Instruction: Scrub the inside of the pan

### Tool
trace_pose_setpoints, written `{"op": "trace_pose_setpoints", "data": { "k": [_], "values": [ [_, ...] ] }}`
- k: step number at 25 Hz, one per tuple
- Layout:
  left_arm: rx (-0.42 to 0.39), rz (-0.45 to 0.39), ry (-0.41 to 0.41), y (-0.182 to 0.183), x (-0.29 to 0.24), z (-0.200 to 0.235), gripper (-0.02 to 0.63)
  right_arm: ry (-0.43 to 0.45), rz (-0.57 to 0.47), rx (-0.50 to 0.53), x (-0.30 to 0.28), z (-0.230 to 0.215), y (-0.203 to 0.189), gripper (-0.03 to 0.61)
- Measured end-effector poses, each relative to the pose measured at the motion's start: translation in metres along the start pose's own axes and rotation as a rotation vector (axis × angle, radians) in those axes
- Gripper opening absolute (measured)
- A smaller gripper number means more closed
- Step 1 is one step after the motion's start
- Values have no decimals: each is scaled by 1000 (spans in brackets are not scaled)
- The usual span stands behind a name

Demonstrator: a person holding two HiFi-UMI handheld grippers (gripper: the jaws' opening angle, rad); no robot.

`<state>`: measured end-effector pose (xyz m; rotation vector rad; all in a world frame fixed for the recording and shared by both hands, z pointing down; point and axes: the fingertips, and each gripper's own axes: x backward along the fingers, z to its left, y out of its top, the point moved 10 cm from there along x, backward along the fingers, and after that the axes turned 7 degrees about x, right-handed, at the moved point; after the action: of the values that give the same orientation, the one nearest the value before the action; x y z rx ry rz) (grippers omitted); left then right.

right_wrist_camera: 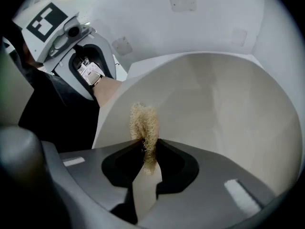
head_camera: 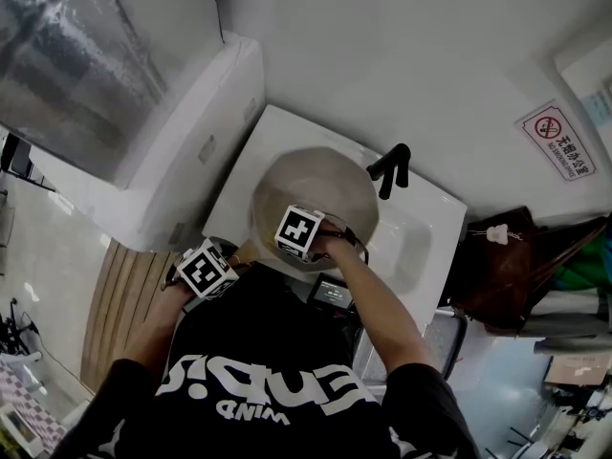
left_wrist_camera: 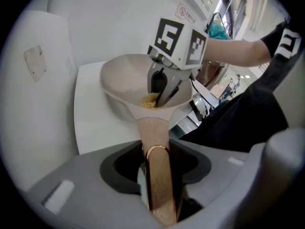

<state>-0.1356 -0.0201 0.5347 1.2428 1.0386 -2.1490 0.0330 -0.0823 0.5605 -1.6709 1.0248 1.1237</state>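
Currently in hand: scrubbing the inner wall of the pan (head_camera: 320,194); probably mid-scrub, extent already covered impossible to judge.
Left tool (left_wrist_camera: 157,185): closed on the pan's handle (left_wrist_camera: 159,171), pinching the copper-toned strip from both sides.
Right tool (right_wrist_camera: 145,159): closed on a tuft of pale yellow scrubber (right_wrist_camera: 143,120), reaching down into the bowl on the handle side.
Pan's place: held over the white sink (head_camera: 426,247), close to the black tap (head_camera: 390,168); apparently carried by the handle grip alone, contact with the sink or desk not clear.
Doing it well: press the scrubber flat against the wall rather than the hard jaw tips; sweep in overlapping arcs from rim down to base; brace firmly at the handle to stop any swing of the bowl; roll the wrist to follow the curve; work round to the far wall, not only the near side.
Pan's look: deep, rounded, matte beige inside, smooth; no obvious residue visible; handle beige at the root, then metallic.
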Motion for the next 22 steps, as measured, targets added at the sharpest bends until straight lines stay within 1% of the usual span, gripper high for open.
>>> {"op": "trace_pose_setpoints", "data": {
  "k": [3,7,8,11,13,15,22],
  "values": [
    [-2,2,-1,1,1,1,172,-29,-11,-22,-5,-12,7,74],
    [-4,9,-2,1,1,1,172,-113,7,-41,-8,-29,10,74],
    [-5,9,-2,1,1,1,172,-118,2,-50,-9,-32,10,74],
    [-5,8,-4,1,1,2,172,-106,-60,-92,-10,-41,13,74],
    [-5,10,-7,1,1,3,172,-142,-80,-112,-7,-49,14,74],
    [-5,13,-9,1,1,3,172,-194,-78,-129,-4,-56,15,75],
    [-6,10,-17,0,-1,4,172,-272,-158,-167,-7,-74,17,75]
  ]
}}
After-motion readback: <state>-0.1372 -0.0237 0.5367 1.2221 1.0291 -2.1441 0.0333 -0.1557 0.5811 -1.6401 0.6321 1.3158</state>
